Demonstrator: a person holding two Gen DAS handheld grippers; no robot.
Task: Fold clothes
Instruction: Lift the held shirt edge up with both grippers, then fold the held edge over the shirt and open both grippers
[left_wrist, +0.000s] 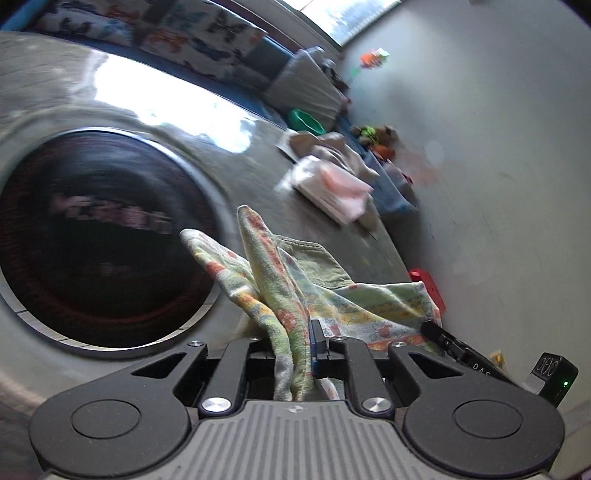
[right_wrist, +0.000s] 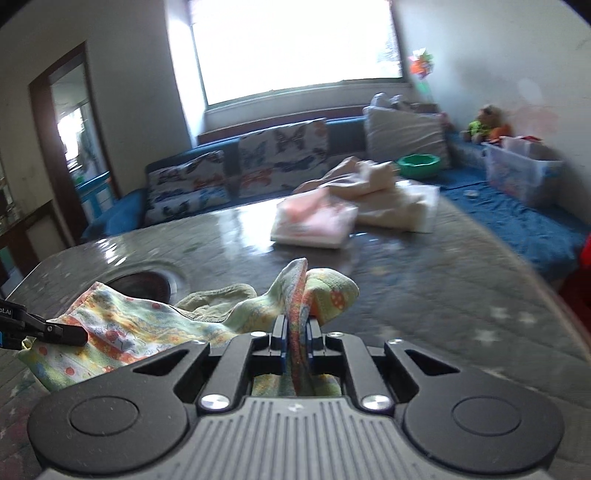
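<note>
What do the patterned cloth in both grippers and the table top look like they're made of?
Patterned cloth: looks like soft terry or brushed cotton, matte, printed in green, yellow and orange; it has a fuzzy nap and bunches in limp folds where the right gripper and left gripper pinch it. Table top: hard, glossy, grey and speckled, mirroring the window; probably polished stone or a laminate imitating it.

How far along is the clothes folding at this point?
Done, by the look of it: a pink and white folded stack sits at the table's far side, with cream pieces beside it that look more loosely piled. In hand: the left gripper and right gripper each pinch an edge of the patterned cloth, lifted and still bunched. Left: folding this cloth and stacking it.
</note>
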